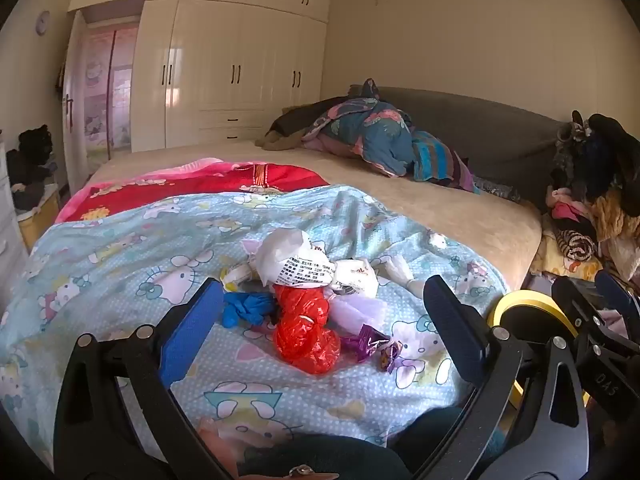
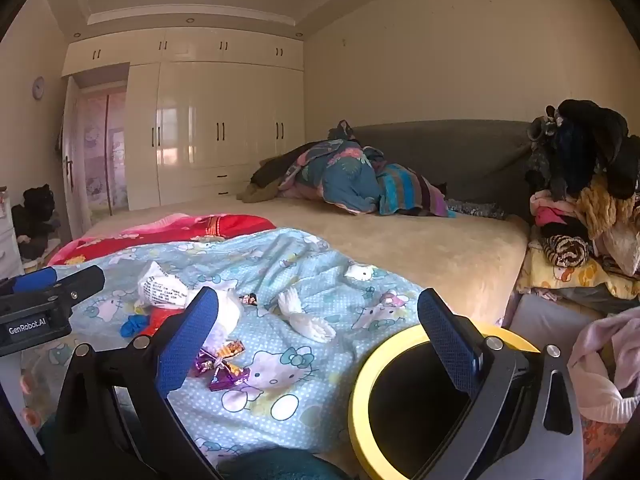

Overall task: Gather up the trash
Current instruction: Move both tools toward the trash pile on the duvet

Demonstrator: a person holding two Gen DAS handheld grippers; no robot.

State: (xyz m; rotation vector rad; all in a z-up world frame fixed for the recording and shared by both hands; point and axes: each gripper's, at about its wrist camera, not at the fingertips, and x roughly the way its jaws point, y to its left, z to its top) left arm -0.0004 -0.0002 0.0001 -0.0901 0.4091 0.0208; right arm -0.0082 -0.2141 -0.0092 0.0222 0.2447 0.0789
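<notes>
A heap of trash lies on the light blue cartoon-cat blanket (image 1: 120, 248): a white printed plastic bag (image 1: 296, 260), a red plastic bag (image 1: 306, 332), a blue crumpled piece (image 1: 244, 310), purple candy wrappers (image 1: 372, 344) and a white tissue (image 1: 400, 272). My left gripper (image 1: 324, 282) hangs open just short of the heap, nothing between its fingers. My right gripper (image 2: 318, 294) is open too, over the blanket's right part, with the tissue (image 2: 308, 320) ahead and the wrappers (image 2: 222, 368) by its left finger. A yellow-rimmed bin (image 2: 360, 392) with a black liner sits under its right finger.
The bed's beige sheet (image 2: 400, 240) stretches back to a grey headboard (image 2: 460, 152) with a pile of bedding (image 2: 352, 176). A red blanket (image 1: 200, 188) lies behind the blue one. Heaped clothes (image 2: 580, 200) stand at the right. White wardrobes (image 1: 224, 72) fill the far wall.
</notes>
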